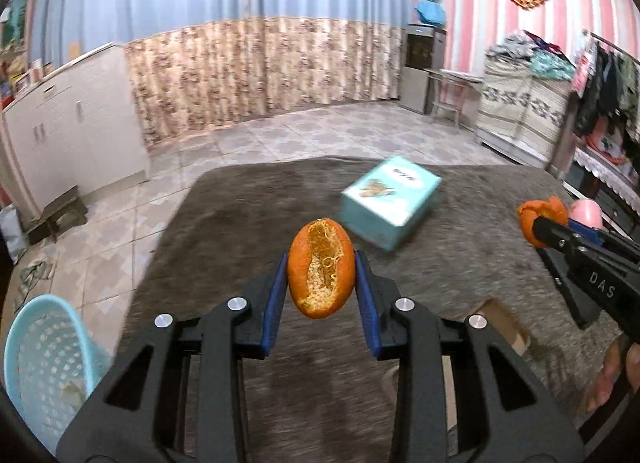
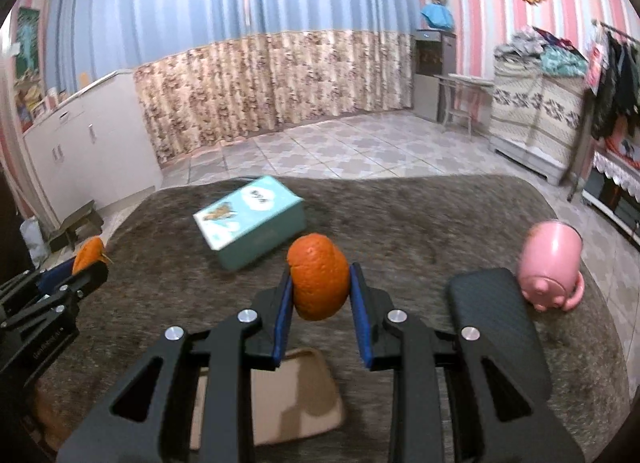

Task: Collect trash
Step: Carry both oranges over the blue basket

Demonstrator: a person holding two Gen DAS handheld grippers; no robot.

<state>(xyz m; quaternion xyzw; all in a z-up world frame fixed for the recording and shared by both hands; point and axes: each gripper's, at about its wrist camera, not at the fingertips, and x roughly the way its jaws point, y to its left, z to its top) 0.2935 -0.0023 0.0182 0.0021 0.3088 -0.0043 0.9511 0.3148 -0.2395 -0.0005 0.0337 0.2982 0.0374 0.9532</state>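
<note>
Two orange peels are lifted above the bench [image 1: 248, 199], one clamped in the left gripper [image 1: 321, 269], the other in the right gripper [image 2: 320, 281]; light, soft and curled, they probably hold best pinched across the rind, near the basket [image 1: 44, 359].

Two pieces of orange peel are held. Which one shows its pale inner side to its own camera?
The peel in the left hand-held gripper: its pale, stringy inside faces the camera. The peel in the right hand-held gripper shows only smooth orange skin.
</note>
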